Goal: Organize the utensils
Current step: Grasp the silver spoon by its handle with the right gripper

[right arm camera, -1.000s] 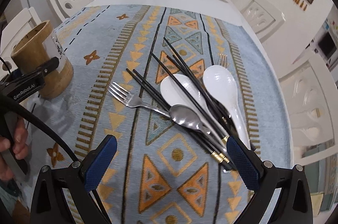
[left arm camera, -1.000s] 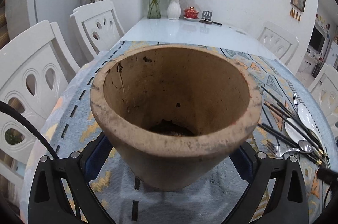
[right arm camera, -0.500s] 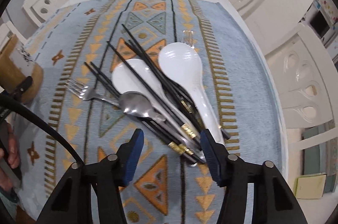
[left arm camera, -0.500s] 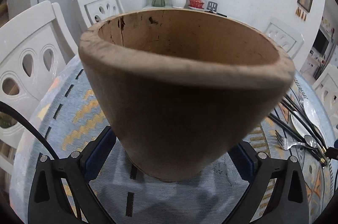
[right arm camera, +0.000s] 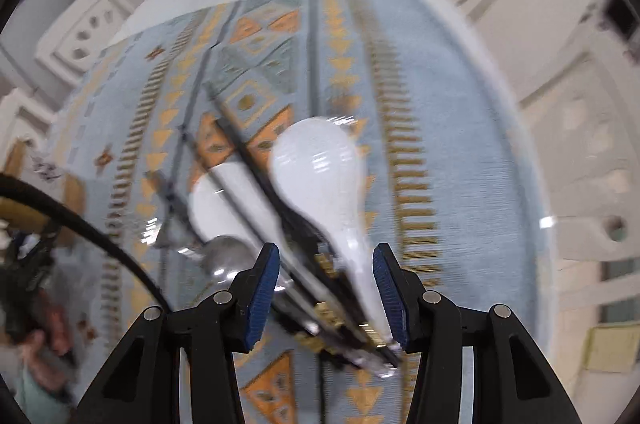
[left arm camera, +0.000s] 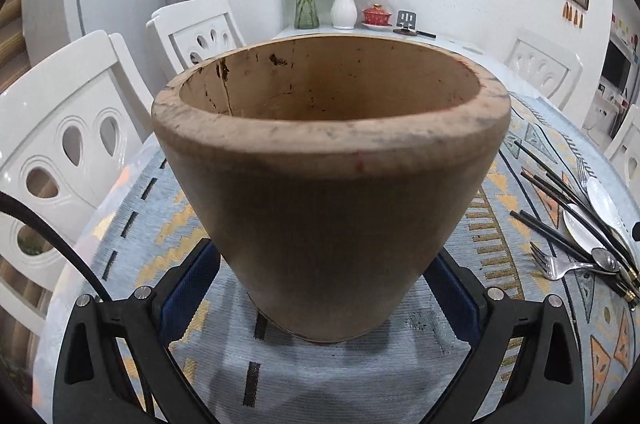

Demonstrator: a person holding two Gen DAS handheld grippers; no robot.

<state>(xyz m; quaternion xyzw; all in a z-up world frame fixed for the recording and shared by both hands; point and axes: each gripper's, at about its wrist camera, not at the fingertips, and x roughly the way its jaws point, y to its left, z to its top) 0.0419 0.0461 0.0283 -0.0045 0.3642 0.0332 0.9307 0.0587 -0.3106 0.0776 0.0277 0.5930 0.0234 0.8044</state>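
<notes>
Handles of spoons (right arm camera: 320,175) point toward half-closed right jaws; left jaws grip pot (left arm camera: 328,183).

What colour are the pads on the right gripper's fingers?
Dark blue, ribbed pads; clearest in the right wrist view.

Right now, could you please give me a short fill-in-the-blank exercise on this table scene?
1. The left claw straddles a brown wooden ____.
2. The fork lies on a patterned ____.
3. Between the right claw's blue pads runs the handle of a ____ spoon.
4. The chairs around the table are ____.

Missing words: pot; tablecloth; white; white
</notes>
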